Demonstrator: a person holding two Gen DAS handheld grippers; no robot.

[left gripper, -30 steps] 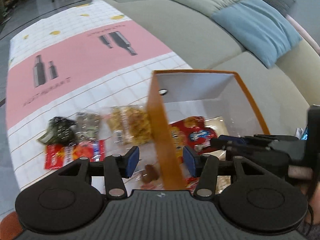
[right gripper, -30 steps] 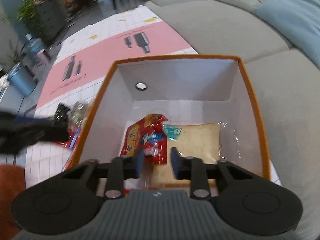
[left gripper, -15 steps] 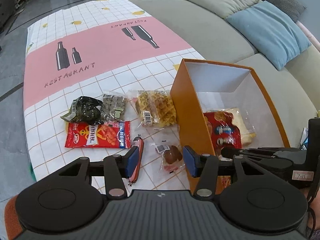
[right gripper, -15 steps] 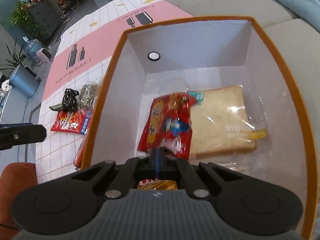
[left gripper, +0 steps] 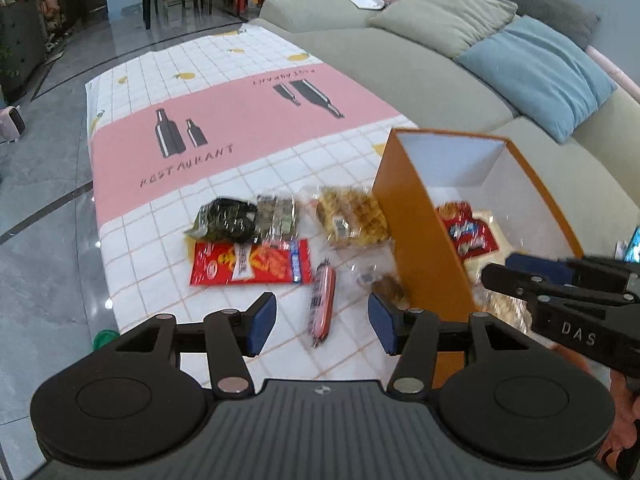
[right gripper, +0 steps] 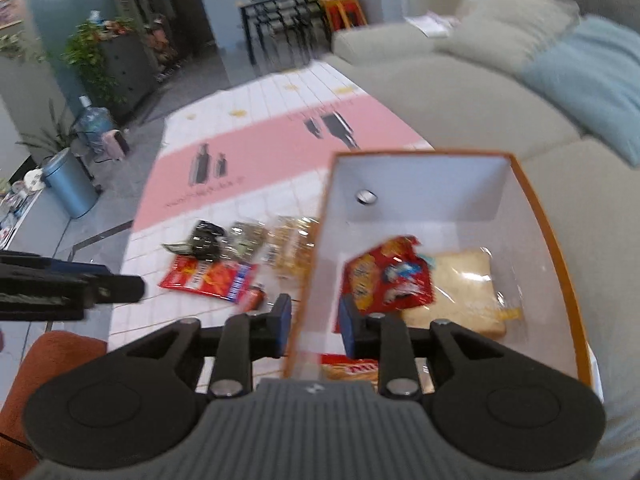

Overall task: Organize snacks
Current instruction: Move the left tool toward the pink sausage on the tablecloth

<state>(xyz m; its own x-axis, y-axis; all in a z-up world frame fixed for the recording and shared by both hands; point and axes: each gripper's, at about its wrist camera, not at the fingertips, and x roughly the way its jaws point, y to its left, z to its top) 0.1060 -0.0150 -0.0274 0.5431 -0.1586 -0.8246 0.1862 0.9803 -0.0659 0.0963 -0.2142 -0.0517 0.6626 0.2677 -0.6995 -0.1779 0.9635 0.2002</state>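
Note:
An orange box [left gripper: 420, 236] [right gripper: 560, 240] with white inside stands on the table's right. It holds a red snack bag [right gripper: 386, 280] [left gripper: 466, 230] and a wrapped bread slice [right gripper: 468, 284]. On the cloth lie a flat red packet [left gripper: 250, 262] [right gripper: 208, 274], a red sausage stick [left gripper: 323, 300], a dark green packet [left gripper: 224, 222], a clear packet of waffles [left gripper: 352, 218] and a small brown wrapped sweet [left gripper: 390, 286]. My left gripper [left gripper: 322, 324] is open and empty above the sausage stick. My right gripper [right gripper: 314, 322] is open and empty, straddling the box's left wall.
The table has a pink and white checked cloth [left gripper: 224, 120]. A grey sofa [left gripper: 400, 64] with a blue cushion [left gripper: 540, 76] lies behind the box. An orange stool [right gripper: 44, 364] is at the near left. Floor and a blue bin [right gripper: 70, 188] are to the left.
My right gripper was shut on the red bag inside the box; it has opened, let the bag drop and pulled back and up. My left gripper has drawn back from the table, still open.

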